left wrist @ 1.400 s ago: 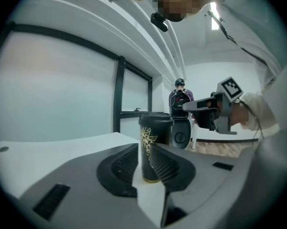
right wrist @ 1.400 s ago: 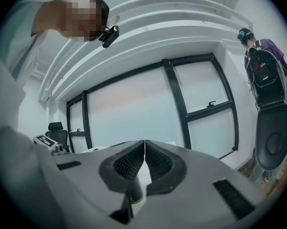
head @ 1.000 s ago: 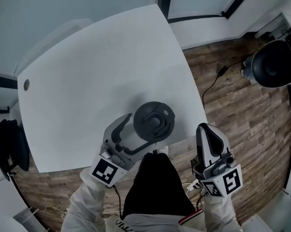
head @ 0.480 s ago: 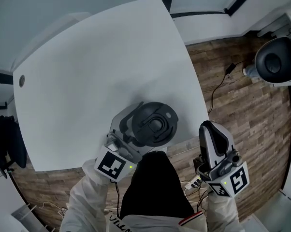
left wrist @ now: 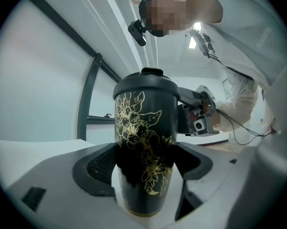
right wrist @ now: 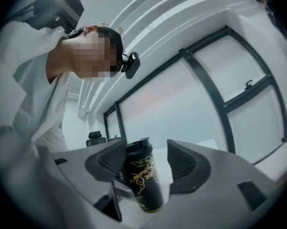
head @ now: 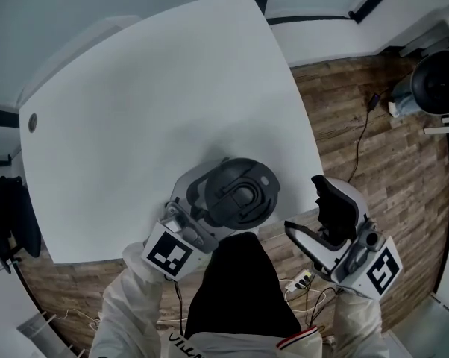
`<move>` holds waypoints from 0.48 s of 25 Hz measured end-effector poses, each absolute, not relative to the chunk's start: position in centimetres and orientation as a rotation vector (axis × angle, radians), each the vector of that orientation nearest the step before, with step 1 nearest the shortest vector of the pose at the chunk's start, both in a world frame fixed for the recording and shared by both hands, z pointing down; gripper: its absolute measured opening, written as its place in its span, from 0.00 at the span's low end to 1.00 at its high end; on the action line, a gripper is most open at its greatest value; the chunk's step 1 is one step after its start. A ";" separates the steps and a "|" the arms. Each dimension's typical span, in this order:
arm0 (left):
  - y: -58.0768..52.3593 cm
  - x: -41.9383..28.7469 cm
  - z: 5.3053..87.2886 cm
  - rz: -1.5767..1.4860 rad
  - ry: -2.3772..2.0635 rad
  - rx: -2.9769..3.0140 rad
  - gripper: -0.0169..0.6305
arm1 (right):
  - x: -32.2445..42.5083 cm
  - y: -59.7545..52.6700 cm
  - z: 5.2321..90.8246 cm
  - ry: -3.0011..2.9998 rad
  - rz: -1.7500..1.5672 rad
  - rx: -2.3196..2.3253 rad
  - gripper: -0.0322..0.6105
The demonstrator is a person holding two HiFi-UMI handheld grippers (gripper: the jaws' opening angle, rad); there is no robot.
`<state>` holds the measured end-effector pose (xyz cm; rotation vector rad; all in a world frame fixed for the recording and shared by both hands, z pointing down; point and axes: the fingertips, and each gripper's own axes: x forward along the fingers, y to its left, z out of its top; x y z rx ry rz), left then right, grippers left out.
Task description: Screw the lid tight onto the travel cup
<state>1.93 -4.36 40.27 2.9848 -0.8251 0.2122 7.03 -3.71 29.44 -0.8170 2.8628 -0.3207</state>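
Just off the near right corner of the white table point(head: 135, 110), the empty right gripper point(head: 303, 203) has swung round towards the table, and its jaws, shut a second ago, have just been opening to about halfway. At the near edge the left gripper point(head: 209, 211), jaws wide but just drawn in slightly, clasps the upright black gold-flowered travel cup point(left wrist: 143, 142), with the dark grey round lid point(head: 242, 192) on top. This looks like the reach before a tightening turn: the right jaws likely must widen, grip the lid's rim and twist while the left holds firm.

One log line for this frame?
left gripper: jaws just closing, on travel cup body | right gripper: jaws just opening, empty, apart from cup | lid: on cup
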 end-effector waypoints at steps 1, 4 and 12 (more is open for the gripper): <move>-4.3 2.0 40.3 0.211 -0.803 2.991 0.62 | 6.3 -3.5 29.3 2.901 -0.305 -0.741 0.48; -4.0 2.1 40.3 0.210 -0.717 3.014 0.62 | 4.2 -3.1 29.3 3.007 -0.266 -0.516 0.65; -3.3 2.2 40.3 0.208 -0.437 3.074 0.62 | 0.2 -3.0 29.6 3.168 -0.177 -0.038 0.73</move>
